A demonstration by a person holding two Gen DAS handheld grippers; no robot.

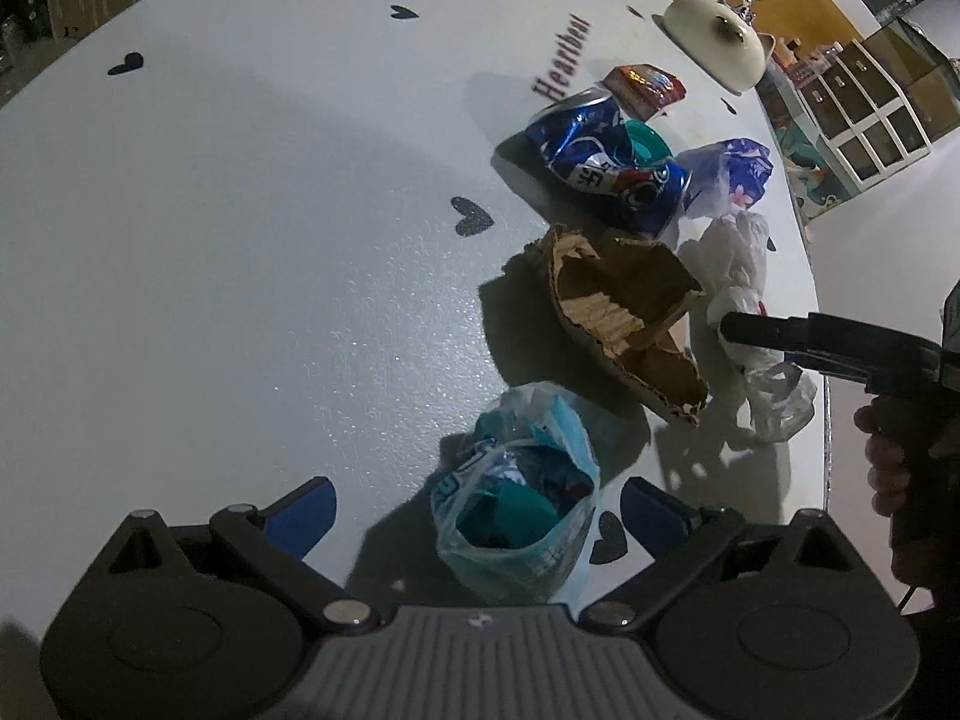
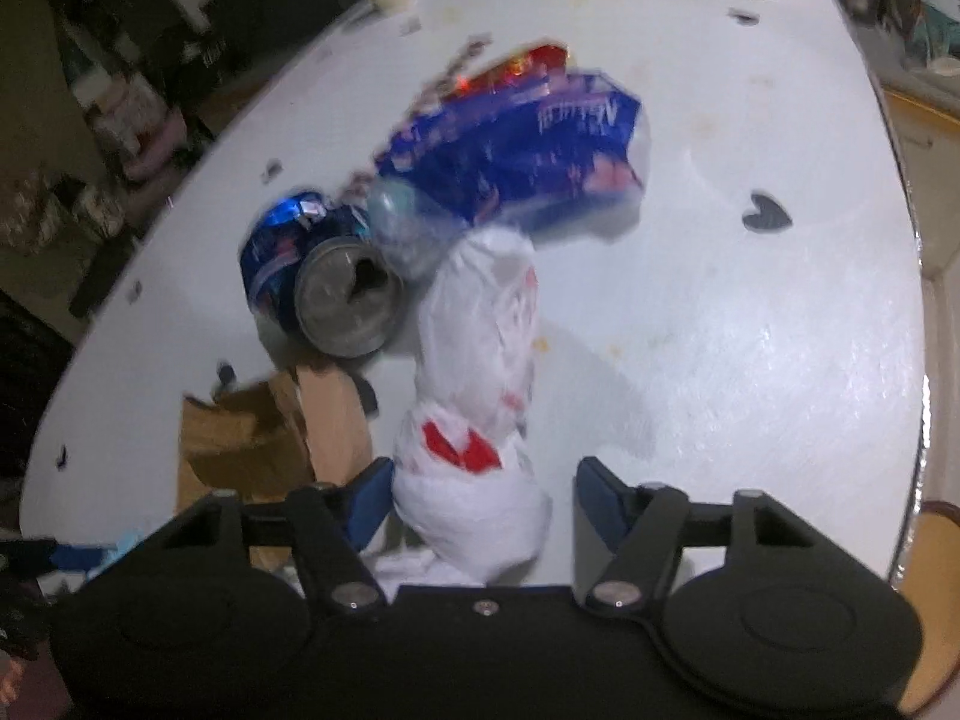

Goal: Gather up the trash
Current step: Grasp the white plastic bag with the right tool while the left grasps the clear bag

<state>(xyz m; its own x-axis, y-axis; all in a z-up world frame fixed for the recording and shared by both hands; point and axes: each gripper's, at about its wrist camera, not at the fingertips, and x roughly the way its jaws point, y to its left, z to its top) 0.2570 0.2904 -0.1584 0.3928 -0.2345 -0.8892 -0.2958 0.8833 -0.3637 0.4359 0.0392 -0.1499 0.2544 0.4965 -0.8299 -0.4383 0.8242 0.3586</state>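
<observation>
Your left fingers (image 1: 477, 510) gape wide around the clear blue-printed plastic bag (image 1: 516, 516); your right fingers (image 2: 480, 498) straddle, unclosed, the crumpled white plastic bag (image 2: 480, 420) near the "Heartbeat"-lettered white bench's (image 1: 240, 240) edge.

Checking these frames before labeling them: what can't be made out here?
- Right wrist view: blue wrapper print, motion-blurred.
- Right wrist view: whether the right gripper pinches the white bag; the bag hides the contact.
- Left wrist view: contents of the clear bag, jumbled.
</observation>
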